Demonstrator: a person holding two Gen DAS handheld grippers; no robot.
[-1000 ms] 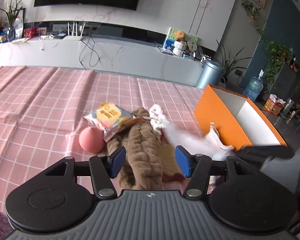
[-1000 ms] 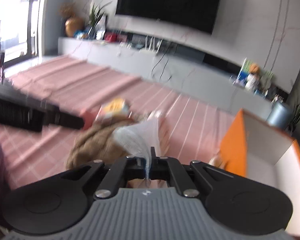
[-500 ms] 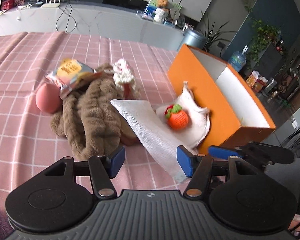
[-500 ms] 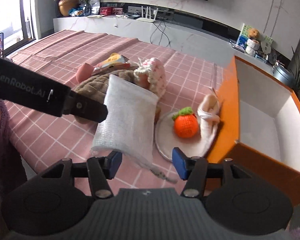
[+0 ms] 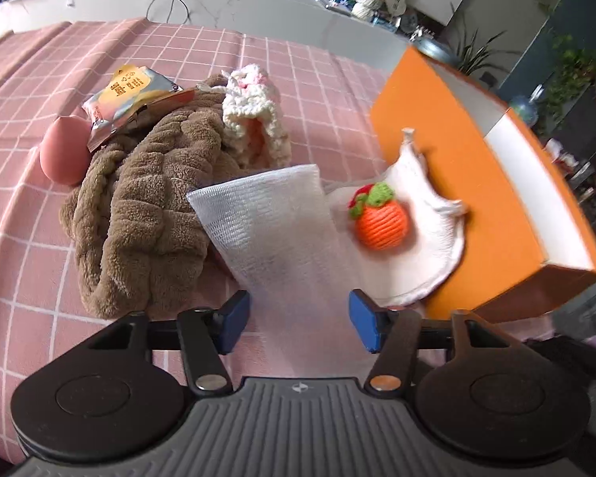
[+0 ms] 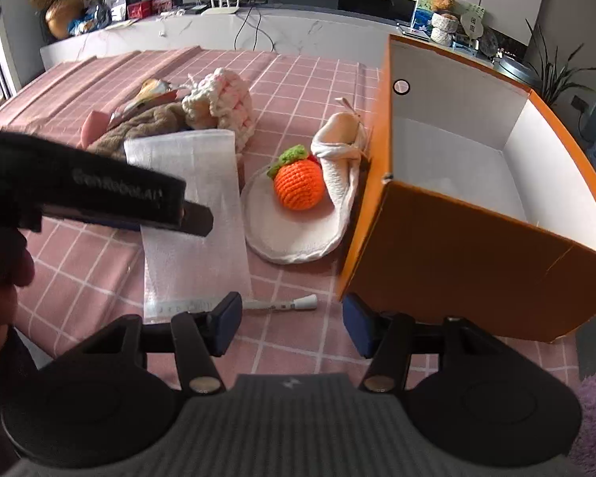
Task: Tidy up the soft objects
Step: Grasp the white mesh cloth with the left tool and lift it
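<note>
While the orange box (image 6: 457,234) walls off the right side of the pink checked cloth (image 5: 31,214), bare cloth stretches left. The white mesh bag (image 5: 274,222) lies flat, reaching between the left gripper (image 5: 300,316)'s spread fingers; the right gripper (image 6: 290,324) gapes, empty, just beside its near edge.

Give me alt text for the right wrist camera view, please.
The open right gripper hovers over a pink checked tablecloth, facing a white mesh cloth, a crocheted orange on a round white pad, and an open orange box.
</note>
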